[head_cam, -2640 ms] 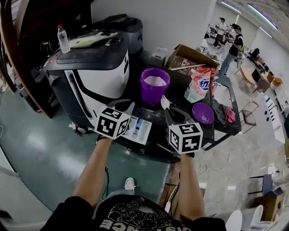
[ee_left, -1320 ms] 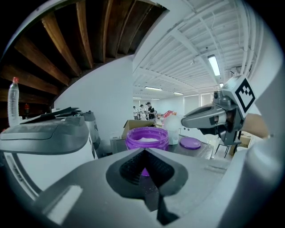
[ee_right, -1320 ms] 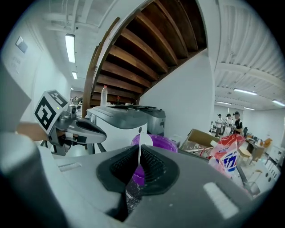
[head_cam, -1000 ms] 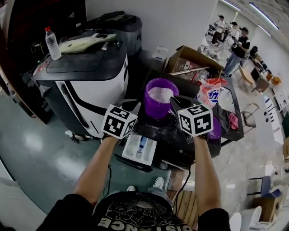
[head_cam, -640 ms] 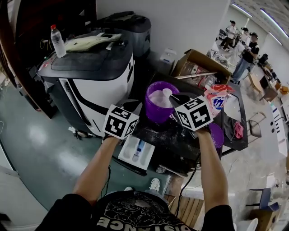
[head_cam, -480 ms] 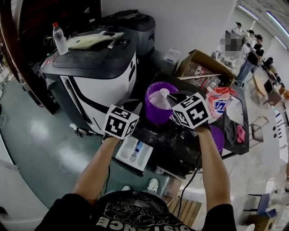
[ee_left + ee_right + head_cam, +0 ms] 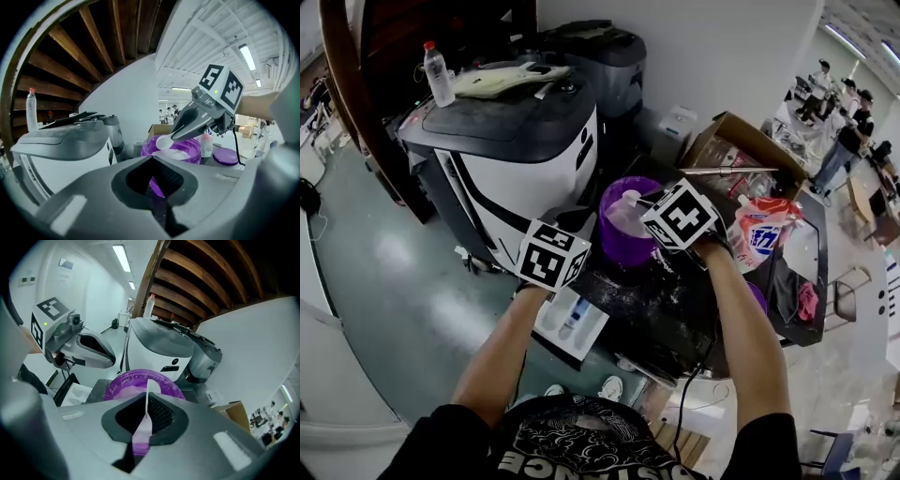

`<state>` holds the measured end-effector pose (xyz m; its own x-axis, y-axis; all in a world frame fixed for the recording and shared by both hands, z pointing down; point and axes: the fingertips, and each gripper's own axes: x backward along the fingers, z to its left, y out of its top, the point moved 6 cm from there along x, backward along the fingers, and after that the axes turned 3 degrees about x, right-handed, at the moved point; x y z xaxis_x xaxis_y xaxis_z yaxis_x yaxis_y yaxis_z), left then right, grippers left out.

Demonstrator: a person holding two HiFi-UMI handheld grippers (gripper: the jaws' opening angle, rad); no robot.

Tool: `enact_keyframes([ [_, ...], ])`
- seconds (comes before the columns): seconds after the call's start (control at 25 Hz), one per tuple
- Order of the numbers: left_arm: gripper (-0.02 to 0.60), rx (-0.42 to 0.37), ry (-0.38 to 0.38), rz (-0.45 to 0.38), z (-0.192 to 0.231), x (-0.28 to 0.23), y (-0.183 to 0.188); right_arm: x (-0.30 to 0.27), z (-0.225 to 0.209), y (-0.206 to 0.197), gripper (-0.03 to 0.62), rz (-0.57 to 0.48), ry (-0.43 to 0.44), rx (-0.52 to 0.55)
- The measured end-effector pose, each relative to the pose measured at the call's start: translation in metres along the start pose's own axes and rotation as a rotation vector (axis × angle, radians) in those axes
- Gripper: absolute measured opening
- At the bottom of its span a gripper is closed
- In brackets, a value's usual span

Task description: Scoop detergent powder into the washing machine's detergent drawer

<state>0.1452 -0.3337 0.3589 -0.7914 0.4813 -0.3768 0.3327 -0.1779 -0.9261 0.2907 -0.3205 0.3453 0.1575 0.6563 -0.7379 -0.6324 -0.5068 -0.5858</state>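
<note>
A person stands with both bare forearms stretched forward and down over a dark table. The right gripper [image 7: 649,202] reaches out over the purple bucket [image 7: 623,246], its marker cube tilted. Its jaws are clenched on the thin handle of a white scoop [image 7: 164,140]. The scoop's bowl sits at the surface of the white detergent powder [image 7: 182,151]; whether it touches is unclear. The left gripper [image 7: 569,219] hangs lower and nearer, just beside the bucket. Its jaws are pressed together with nothing between them. The detergent drawer [image 7: 572,323] lies open below the left forearm, in front of the washing machine [image 7: 511,150]. In the right gripper view the scoop's bowl is hidden and its handle shows only edge-on.
</note>
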Motion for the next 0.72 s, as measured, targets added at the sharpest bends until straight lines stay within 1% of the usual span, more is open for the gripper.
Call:
enact_keyframes([
  [0.44, 0.002, 0.023, 0.077, -0.007, -0.007, -0.006, 0.000, -0.034, -0.002, 0.002, 0.038, 0.109, 0.083, 0.071],
  [0.72, 0.002, 0.036, 0.111, 0.001, -0.007, -0.004, -0.006, -0.051, -0.002, 0.005, 0.038, 0.150, 0.122, 0.091],
])
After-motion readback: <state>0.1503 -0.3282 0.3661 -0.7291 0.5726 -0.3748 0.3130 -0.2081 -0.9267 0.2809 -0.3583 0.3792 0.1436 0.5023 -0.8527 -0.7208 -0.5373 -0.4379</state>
